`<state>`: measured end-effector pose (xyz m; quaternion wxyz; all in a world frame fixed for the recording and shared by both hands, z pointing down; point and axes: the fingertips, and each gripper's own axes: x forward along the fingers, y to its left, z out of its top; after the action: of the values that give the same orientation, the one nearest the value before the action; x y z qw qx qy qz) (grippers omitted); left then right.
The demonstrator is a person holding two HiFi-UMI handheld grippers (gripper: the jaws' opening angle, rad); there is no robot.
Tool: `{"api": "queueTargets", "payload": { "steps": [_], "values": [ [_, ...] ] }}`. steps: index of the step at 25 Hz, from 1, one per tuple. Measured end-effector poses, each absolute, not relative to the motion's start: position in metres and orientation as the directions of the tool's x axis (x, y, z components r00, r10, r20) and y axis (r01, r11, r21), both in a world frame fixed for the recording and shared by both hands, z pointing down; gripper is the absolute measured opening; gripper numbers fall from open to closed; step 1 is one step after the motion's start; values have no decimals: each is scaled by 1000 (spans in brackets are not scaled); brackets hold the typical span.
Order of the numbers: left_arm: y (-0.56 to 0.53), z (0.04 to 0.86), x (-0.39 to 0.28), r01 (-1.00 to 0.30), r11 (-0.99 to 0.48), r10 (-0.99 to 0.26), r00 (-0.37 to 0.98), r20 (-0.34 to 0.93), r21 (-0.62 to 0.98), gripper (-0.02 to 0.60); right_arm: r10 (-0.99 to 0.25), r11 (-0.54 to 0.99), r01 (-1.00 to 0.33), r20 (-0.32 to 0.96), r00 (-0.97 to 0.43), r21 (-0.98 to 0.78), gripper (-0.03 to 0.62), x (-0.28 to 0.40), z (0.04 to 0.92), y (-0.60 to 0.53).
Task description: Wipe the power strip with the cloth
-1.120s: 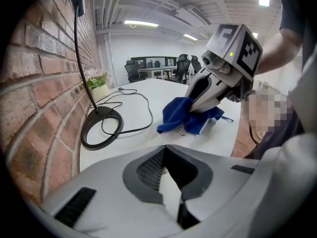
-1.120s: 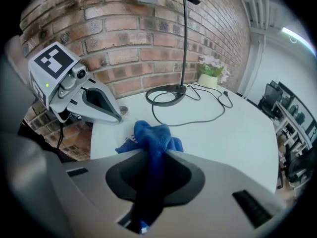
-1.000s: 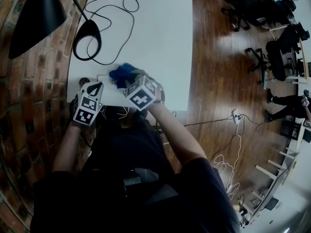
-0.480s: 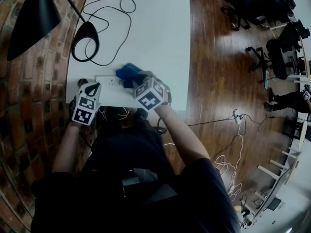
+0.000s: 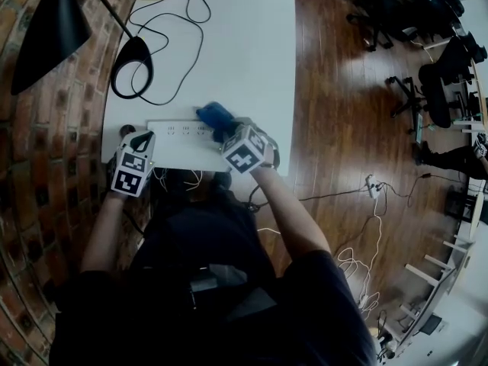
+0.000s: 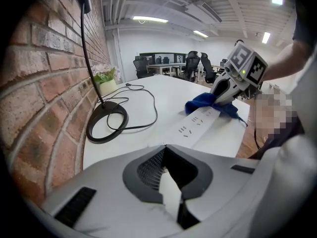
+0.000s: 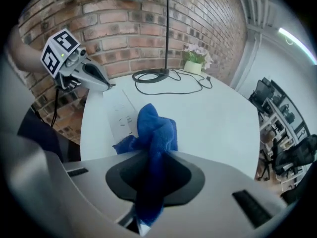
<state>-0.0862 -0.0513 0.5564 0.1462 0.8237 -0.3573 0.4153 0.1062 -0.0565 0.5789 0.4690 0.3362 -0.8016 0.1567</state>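
Right tool [image 7: 154, 152] clamped on blue cloth [image 7: 156, 130]. Cloth bunches up between the jaws and sticks out past the tips. In the head view the cloth sits on the right end of the strip [image 5: 177, 130], touching it, with the right tool angled down onto it.

Strip is white and lies flat on the white counter [image 5: 252, 52], sockets up, long side along the near edge. Its left and middle parts are bare, with socket slots visible.

Left tool [image 6: 164, 147] has its jaws together. A thin white sliver shows in the gap, can't tell what it is. Right gripper view shows its tip down at the strip's left end, on it or right at its edge. It is clear of the cloth. The two tools are at opposite ends of the strip.

Black ring-shaped lamp base [image 6: 91, 128] stands farther back on the counter, close to the brick wall [image 5: 46, 151]. A black cord [image 6: 156, 110] loops beside it, apart from the strip. Pot of flowers [image 7: 194, 66] sits at the far corner of the counter by the wall. Wood floor [image 5: 335, 128] lies to the right of the counter.
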Motion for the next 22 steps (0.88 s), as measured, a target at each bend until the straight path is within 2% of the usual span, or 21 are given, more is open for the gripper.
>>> {"api": "queueTargets", "payload": {
  "steps": [5,15,22],
  "values": [
    [-53,557,-88,-717,-694,-473,383,793,-67,11,-417,647,-762,844,-337,15,61,135,575,-56],
    [-57,567,-98,-751,-658,-471,344,812,-63,8,-441,557,-828,820,-366,-70,64,185,573,-34],
    [-57,565,-97,-791,-610,-476,320,819,-46,7,-440,596,-799,800,-409,-81,67,190,570,-32]
  ]
}}
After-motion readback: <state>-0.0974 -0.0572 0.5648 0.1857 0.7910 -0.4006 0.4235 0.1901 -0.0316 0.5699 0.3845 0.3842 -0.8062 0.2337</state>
